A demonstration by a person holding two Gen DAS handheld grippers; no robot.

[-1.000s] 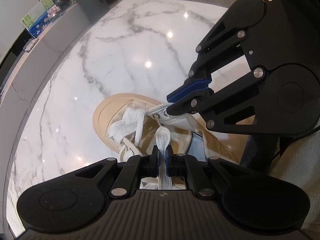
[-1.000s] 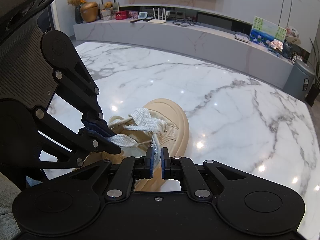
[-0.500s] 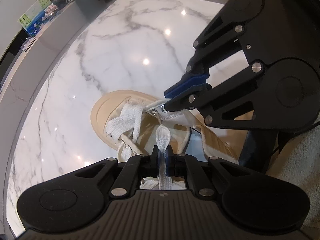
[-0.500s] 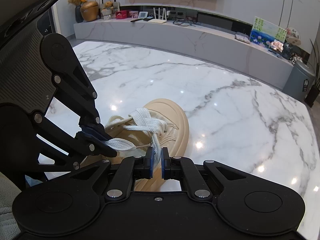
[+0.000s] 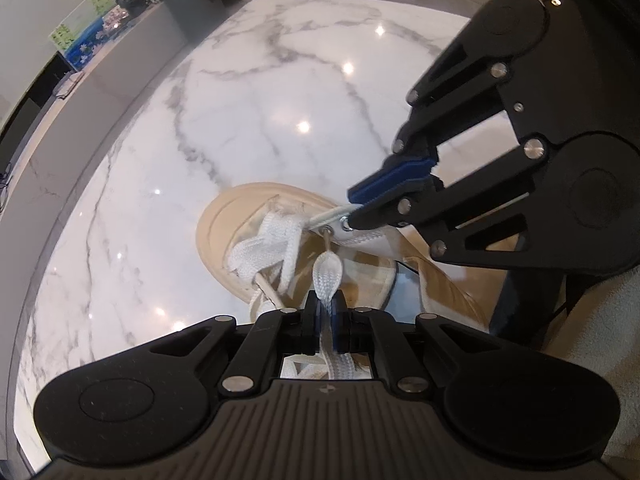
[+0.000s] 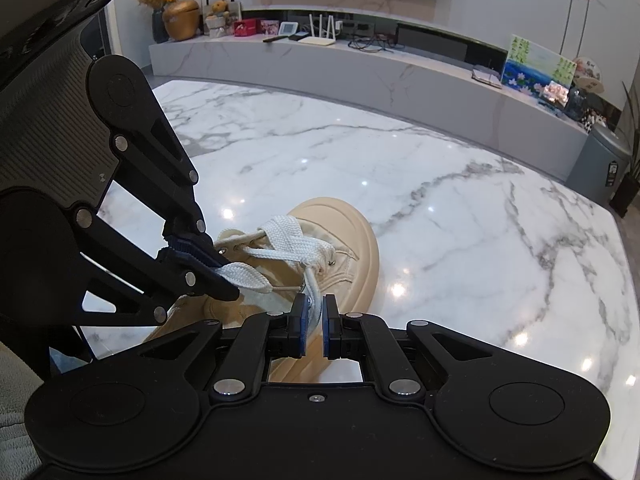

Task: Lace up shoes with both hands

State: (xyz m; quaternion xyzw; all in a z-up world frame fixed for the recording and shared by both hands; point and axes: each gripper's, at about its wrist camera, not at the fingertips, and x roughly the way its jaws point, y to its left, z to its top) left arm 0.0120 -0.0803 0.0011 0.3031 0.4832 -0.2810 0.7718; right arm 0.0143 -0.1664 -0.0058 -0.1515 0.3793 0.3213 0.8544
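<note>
Closest to the lens in the left wrist view, the left tongs (image 5: 327,316) are clenched on the flat white shoelace (image 5: 327,276), blue pads pressed right against it; the lace runs up between them, then narrows toward a metal eyelet (image 5: 345,227) on the shoe's right flap. In the right wrist view you see the same tongs from the side (image 6: 216,270), with a loop of that lace (image 6: 244,276) sticking out past the tips.

The right tongs (image 6: 315,314) are almost together, with just a slim gap between the pads and the other lace strand (image 6: 314,294) running down into that gap. Whether the pads actually bite it, I can't tell from this view. In the left wrist view their tips (image 5: 360,204) sit right at the eyelet flap, touching or just beside it.

The beige shoe (image 6: 344,240) sits on the white marble worktop (image 6: 460,220), toe pointing away, with the lower eyelets already crossed with lace.

Beyond the toe there's lots of bare marble. The worktop's far edge (image 6: 280,92) and right corner (image 6: 612,216) are well apart from the shoe. Past that runs a long grey ledge (image 6: 400,72) with a white router (image 6: 318,40), picture frames and a golden pot (image 6: 182,20), plus a grey bin (image 6: 600,156) off the right corner.
</note>
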